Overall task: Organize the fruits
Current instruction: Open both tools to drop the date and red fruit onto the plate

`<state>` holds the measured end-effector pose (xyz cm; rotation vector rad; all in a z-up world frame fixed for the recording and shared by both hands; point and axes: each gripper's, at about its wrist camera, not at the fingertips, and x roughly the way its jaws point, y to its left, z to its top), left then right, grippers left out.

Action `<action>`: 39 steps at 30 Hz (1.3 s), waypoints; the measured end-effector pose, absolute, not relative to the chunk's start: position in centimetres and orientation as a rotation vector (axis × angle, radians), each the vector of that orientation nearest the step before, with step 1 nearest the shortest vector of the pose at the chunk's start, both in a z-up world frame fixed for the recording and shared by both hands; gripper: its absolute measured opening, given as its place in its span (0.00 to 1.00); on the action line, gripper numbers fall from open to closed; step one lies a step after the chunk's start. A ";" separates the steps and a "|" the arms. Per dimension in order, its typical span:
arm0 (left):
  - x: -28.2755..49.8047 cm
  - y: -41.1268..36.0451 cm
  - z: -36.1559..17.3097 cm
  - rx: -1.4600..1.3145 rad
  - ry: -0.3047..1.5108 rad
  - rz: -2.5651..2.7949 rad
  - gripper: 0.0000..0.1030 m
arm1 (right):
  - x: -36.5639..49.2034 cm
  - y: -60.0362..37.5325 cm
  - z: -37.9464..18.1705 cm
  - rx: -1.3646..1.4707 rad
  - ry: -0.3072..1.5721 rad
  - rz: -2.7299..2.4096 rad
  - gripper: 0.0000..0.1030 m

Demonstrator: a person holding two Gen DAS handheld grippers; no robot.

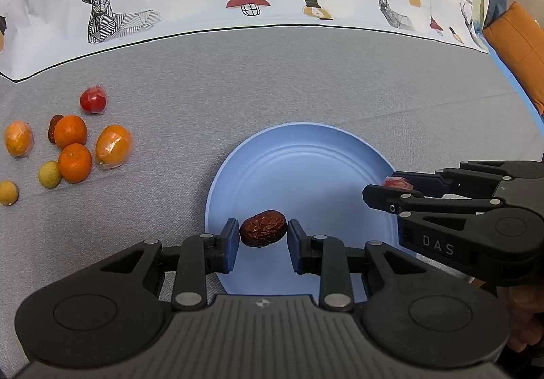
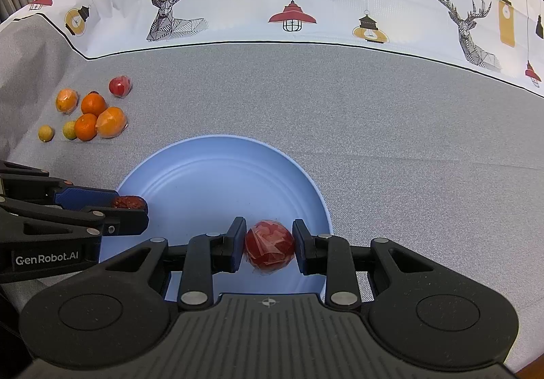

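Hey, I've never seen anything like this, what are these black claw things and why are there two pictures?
They are two hand-held grippers, each carrying a camera that looks along its jaws. One picture is from the left gripper, the other from the right gripper; each also catches the other at its edge. Both hover over a blue plate on a grey tablecloth. The left holds a wrinkled red date; the right holds a red fruit in clear wrap. A loose pile of fruit, including oranges, waits to the left.
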<state>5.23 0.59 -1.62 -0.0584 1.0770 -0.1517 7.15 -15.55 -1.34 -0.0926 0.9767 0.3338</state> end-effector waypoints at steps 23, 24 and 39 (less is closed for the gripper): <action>6.0 3.1 -1.7 -0.194 1.120 -0.025 0.48 | 7.8 -17.3 -1.9 -0.073 1.007 0.191 0.62; 6.0 3.1 -2.0 -0.183 1.138 -0.012 0.48 | 8.0 -17.6 -2.1 -0.073 1.021 0.172 0.62; 6.1 1.7 -4.1 -0.142 1.250 -0.074 0.47 | 8.7 -19.0 -3.1 -0.010 1.082 0.106 0.74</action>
